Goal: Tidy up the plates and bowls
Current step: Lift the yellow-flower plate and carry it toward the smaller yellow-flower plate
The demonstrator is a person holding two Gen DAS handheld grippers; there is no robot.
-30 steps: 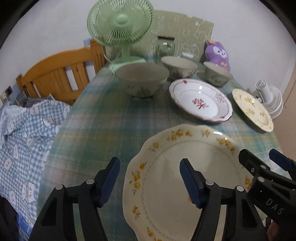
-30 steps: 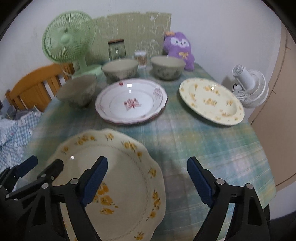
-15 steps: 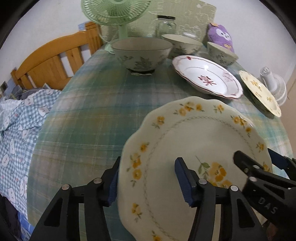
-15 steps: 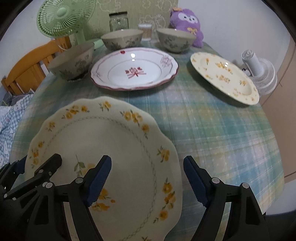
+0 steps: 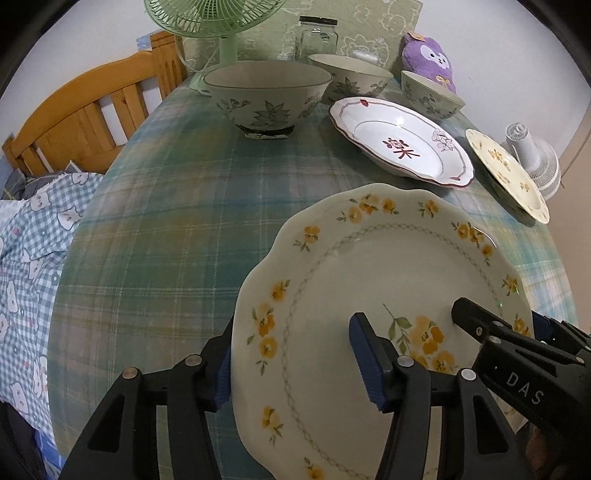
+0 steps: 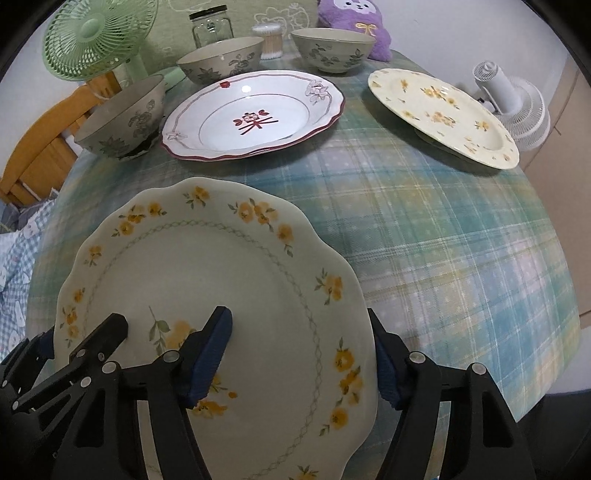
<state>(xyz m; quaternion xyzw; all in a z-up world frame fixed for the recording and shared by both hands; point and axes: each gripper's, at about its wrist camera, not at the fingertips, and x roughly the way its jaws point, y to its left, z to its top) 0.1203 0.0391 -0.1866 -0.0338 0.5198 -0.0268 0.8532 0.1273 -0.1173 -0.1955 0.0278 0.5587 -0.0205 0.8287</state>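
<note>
Left wrist view: the left hand-held gripper (image 5: 295, 365) straddles the near plate's (image 5: 369, 277) left rim, jaws just closing, not pressing. The right hand-held gripper (image 6: 303, 354) straddles its right rim likewise. Next likely: clamp, then lift off the desk (image 6: 443, 229).

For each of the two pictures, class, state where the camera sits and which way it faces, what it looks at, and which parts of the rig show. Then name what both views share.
Left wrist: on the left gripper, looking steeply down along its fingers at the near yellow-flowered plate; jaws straddle its left rim; the right gripper intrudes at right.
Right wrist: on the right gripper, looking down likewise; jaws, which have just been closing, straddle the plate's right rim; the left gripper shows at left.
Shared: that plate, the red-trimmed plate, three bowls, the green fan.
</note>
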